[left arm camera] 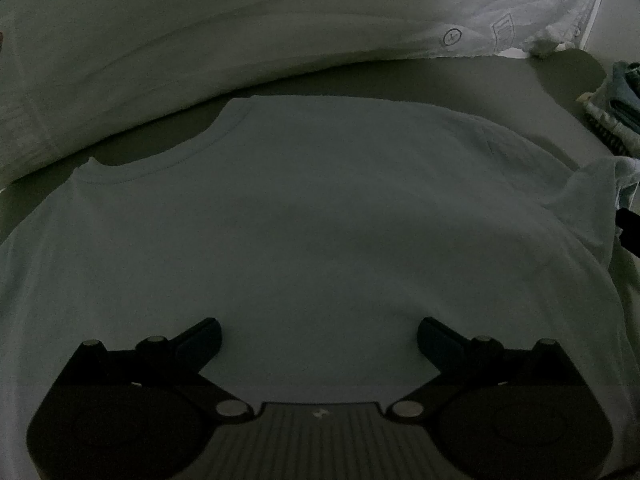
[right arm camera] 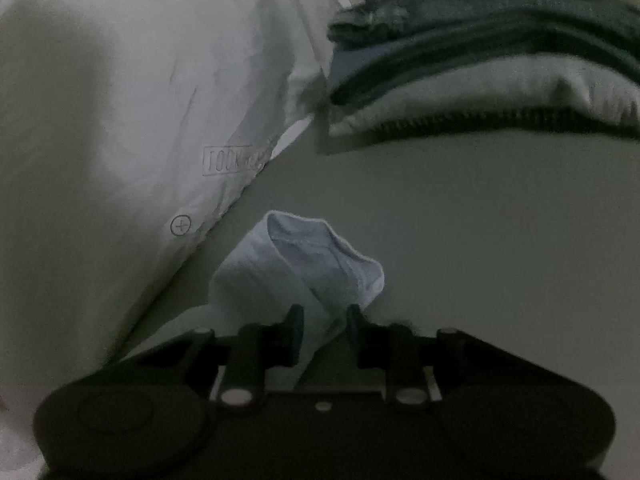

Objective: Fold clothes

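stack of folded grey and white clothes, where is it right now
The stack of folded grey and white clothes sits upper right in the right wrist view, beside the white pillow.

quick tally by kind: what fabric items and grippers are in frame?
Light blue T-shirt: 1
White pillow: 1
Stack of folded clothes: 1
Grippers: 2, left gripper open over the shirt, right gripper shut on its sleeve
Total: 5
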A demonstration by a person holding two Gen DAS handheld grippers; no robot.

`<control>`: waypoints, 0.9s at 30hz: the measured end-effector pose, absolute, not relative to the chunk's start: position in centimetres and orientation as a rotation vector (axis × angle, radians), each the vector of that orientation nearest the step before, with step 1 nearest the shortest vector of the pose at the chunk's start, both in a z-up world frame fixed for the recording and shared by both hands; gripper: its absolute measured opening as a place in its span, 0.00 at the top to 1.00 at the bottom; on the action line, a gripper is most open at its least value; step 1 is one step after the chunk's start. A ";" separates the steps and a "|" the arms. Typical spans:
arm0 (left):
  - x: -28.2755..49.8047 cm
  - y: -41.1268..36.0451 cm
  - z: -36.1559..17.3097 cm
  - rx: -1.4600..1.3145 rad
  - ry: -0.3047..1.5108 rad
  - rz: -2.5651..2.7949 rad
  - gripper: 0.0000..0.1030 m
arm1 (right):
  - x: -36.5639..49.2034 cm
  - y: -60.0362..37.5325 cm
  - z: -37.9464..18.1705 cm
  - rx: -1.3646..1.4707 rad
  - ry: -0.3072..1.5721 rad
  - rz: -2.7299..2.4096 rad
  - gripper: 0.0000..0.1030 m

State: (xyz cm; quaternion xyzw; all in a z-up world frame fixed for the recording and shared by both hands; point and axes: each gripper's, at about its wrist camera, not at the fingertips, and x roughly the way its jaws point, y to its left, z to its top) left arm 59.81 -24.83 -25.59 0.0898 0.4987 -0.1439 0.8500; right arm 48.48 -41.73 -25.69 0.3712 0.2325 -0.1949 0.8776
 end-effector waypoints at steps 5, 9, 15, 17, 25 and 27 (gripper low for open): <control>59.9 -24.9 -25.6 0.189 1.051 -0.304 0.00 | 49.7 -42.1 -26.0 0.819 0.489 -0.376 0.71; 59.8 -24.9 -25.6 0.189 1.046 -0.305 0.00 | 49.2 -41.1 -24.3 0.738 0.476 -0.412 0.96; 59.9 -24.8 -25.6 0.190 1.043 -0.310 0.00 | 43.5 -39.0 -22.1 0.671 0.511 -0.491 0.96; 59.7 -24.6 -25.7 0.187 1.028 -0.310 0.00 | 42.5 -38.3 -23.0 0.681 0.576 -0.501 0.96; 59.8 -24.7 -25.6 0.191 1.036 -0.314 0.00 | 43.2 -38.2 -22.8 0.657 0.626 -0.569 0.87; 59.6 -24.6 -25.6 0.189 1.026 -0.313 0.00 | 43.7 -38.9 -22.5 0.625 0.587 -0.572 0.57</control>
